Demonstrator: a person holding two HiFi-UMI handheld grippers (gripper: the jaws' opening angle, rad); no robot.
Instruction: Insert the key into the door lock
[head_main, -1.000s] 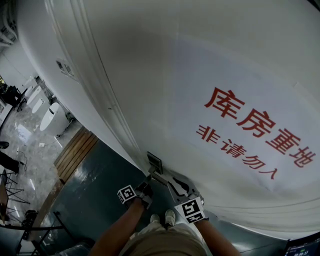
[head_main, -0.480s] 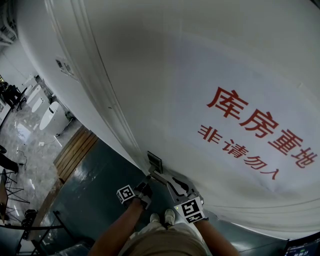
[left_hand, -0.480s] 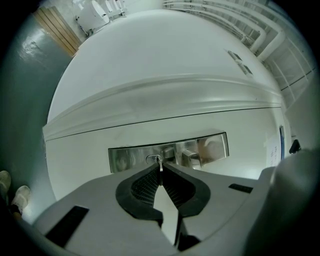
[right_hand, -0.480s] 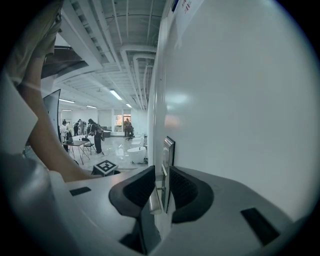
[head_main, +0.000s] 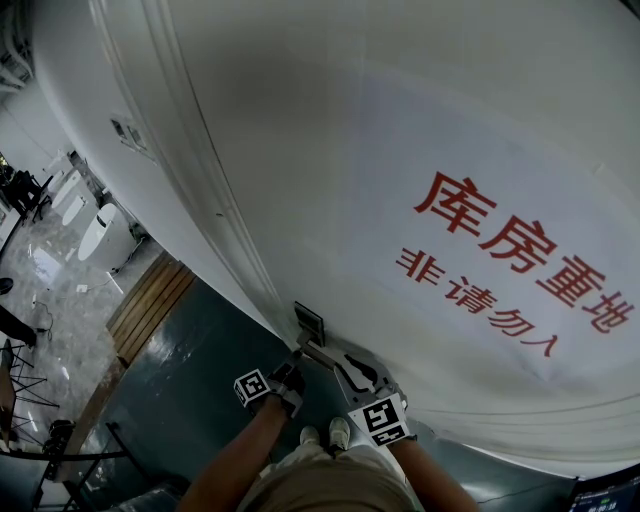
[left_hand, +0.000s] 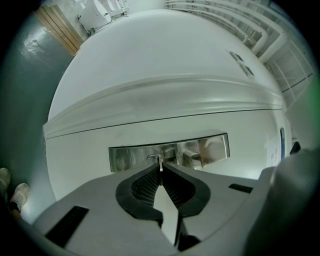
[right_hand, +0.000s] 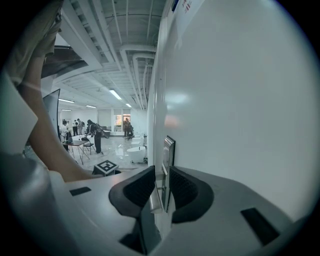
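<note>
In the head view, the person is standing at a white door (head_main: 400, 150) bearing a sign (head_main: 500, 260) with red characters. The metal lock plate (head_main: 308, 322) is sitting at the door's edge. The left gripper (head_main: 293, 368) is reaching up to the lock plate from just below it. The right gripper (head_main: 370, 390) is meeting the door handle (head_main: 352, 368), which is jutting out just right of the lock plate.

In the left gripper view, the left gripper (left_hand: 160, 172) is pinching the key (left_hand: 160, 165), with its 2 jaws pressed together on the key's flat sides. The key's tip is resting at the keyhole (left_hand: 155, 159) near the middle of the lock plate (left_hand: 125, 157). How deep it is sitting I cannot tell.

In the right gripper view, the right gripper (right_hand: 161, 175) is closing its 2 jaws on the door handle (right_hand: 153, 197), leaving only a narrow gap filled by the silver lever. The lock plate (right_hand: 168, 150) is showing edge-on just beyond the jaws. The left gripper's marker cube (right_hand: 106, 166) is showing to the left of the lock plate.
</note>
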